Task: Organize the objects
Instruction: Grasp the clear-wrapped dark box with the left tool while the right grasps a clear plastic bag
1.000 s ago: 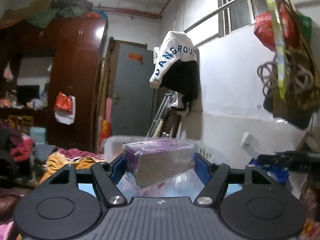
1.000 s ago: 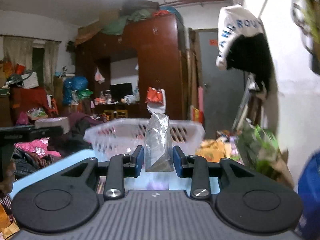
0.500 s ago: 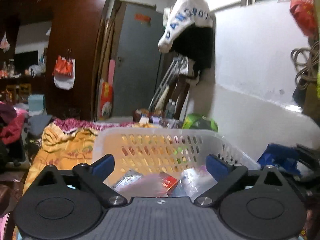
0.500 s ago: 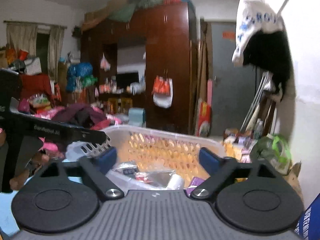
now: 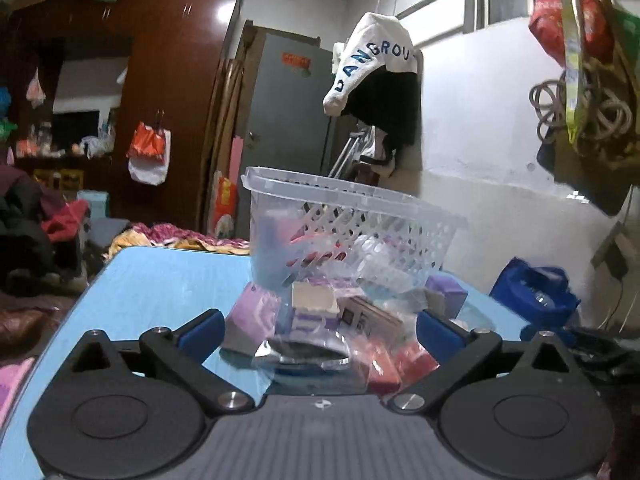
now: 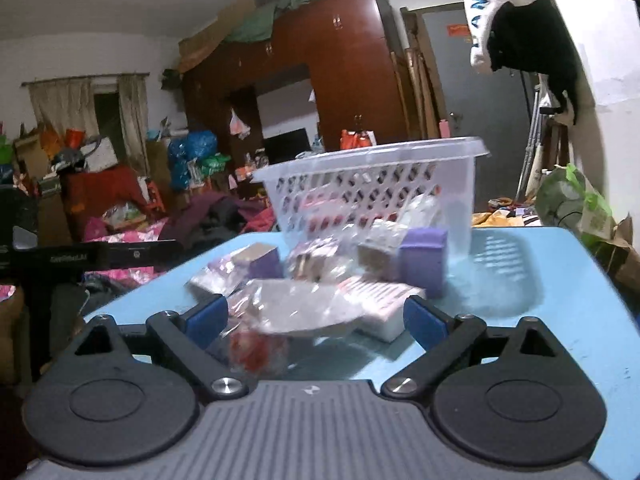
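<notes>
The packets heaped before the clear basket [image 6: 372,196] are smeared with motion blur; the red packet [image 6: 256,350] nearest the right gripper shows no readable print; the basket's contents blur behind its perforated wall; the left gripper's body hides the near table [image 5: 160,280] edge.

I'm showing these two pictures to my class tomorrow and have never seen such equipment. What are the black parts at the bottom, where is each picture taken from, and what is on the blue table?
No robot here: a person holds a two-finger gripper in each hand, each carrying a forward-looking camera. One picture looks along the left gripper, the other along the right gripper. Both are open and hold nothing. On the blue table stands a clear plastic basket with wrapped packets and a purple box heaped before it.
</notes>
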`<state>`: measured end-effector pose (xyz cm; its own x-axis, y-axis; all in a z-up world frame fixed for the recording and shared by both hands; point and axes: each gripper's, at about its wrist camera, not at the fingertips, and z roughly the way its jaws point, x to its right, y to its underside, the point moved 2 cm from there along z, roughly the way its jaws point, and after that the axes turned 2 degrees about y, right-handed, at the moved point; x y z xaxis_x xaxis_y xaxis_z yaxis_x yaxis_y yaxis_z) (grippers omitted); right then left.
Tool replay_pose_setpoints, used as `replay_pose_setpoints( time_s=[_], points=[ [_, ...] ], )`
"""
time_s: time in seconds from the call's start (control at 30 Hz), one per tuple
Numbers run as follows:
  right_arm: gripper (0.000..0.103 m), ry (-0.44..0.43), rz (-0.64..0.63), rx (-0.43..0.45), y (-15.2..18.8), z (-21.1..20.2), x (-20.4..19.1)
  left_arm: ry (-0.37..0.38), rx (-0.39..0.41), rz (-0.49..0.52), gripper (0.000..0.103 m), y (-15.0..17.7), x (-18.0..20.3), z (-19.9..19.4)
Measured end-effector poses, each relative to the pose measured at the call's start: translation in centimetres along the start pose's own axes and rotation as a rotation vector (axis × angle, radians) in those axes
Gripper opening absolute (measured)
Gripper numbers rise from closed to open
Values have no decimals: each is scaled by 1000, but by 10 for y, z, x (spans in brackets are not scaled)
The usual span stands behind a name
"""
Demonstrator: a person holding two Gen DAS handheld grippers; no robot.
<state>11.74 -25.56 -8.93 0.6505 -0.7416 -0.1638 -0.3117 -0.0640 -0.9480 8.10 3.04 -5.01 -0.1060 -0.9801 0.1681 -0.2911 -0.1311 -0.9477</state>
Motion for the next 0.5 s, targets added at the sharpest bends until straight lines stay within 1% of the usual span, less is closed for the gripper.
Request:
replay_pose_setpoints(
  time_s=[0.03,0.07,0.13,0.23,0.3,0.37,0.4,0.47,0.5],
  points=[
    [97,-10,12,-10,0,5,1,-5,-8,9,102,1,0,3],
    [97,-16,28,-19,-1,9,3,-6,-17,6,100,1,-2,6],
    [97,-16,47,-37,-1,18,4,-1,-43,-19,99,4,-9,15],
    [96,-43,68,-93,7,28,1,-1,-91,-17,99,10,-12,27],
    [96,-65,81,-135,5,41,3,20,-121,-26,99,16,-13,33],
    [96,-68,80,-150,8,49,3,36,-128,-43,99,19,-15,38],
    [95,-68,80,-154,10,51,2,36,-130,-46,99,21,-15,39],
    [86,-75,88,-146,13,48,2,30,-137,-52,98,23,-17,42],
    [82,-85,98,-144,14,47,3,32,-142,-61,96,24,-19,44]
  ],
)
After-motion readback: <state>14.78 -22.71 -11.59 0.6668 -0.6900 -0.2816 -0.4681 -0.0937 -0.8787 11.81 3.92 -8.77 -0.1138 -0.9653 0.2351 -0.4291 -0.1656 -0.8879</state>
